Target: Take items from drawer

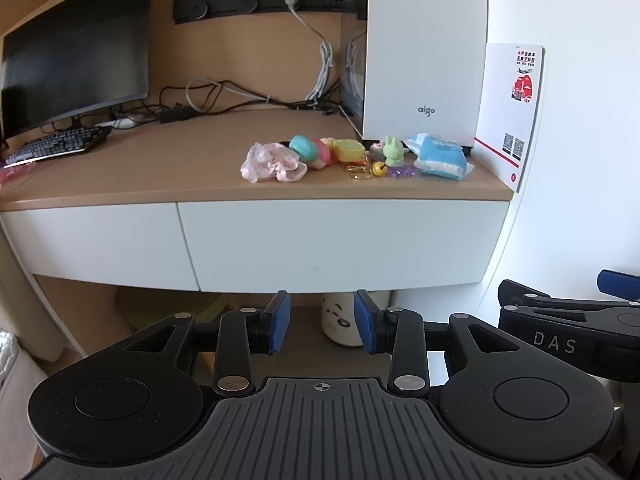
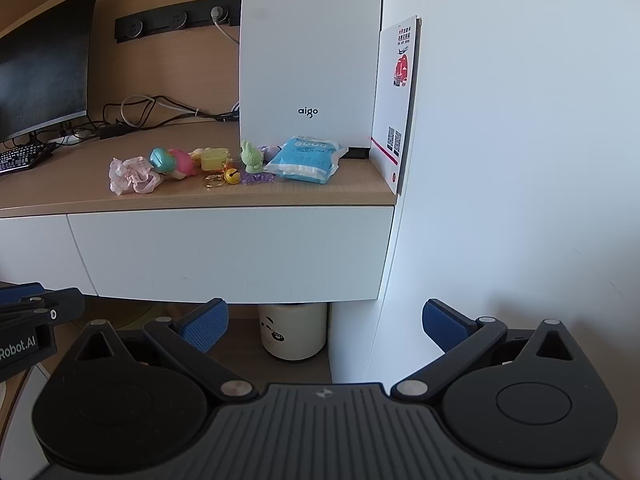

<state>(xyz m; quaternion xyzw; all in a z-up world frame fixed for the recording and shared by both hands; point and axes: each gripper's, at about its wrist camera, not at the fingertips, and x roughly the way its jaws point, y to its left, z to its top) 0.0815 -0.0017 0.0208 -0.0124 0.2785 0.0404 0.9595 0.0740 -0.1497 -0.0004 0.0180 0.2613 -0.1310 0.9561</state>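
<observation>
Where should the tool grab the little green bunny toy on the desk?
Grip the green bunny across its body below the ears, coming from the front, slightly above. It stands upright, and a blue packet crowds its right side while a yellow bell lies at its front left, so a pinch from in front probably disturbs least.

Light wooden counter [image 1: 168,168] across frame middle. On it, centre-right row: crumpled pink cloth [image 1: 272,162], teal-and-pink toy [image 1: 310,151], yellow plastic box [image 1: 347,149], green rabbit figure [image 1: 394,151], blue packet [image 1: 440,158]. White aigo tower [image 1: 424,52] behind. Black keyboard [image 1: 60,145], dark monitor [image 1: 76,48] at left.
</observation>
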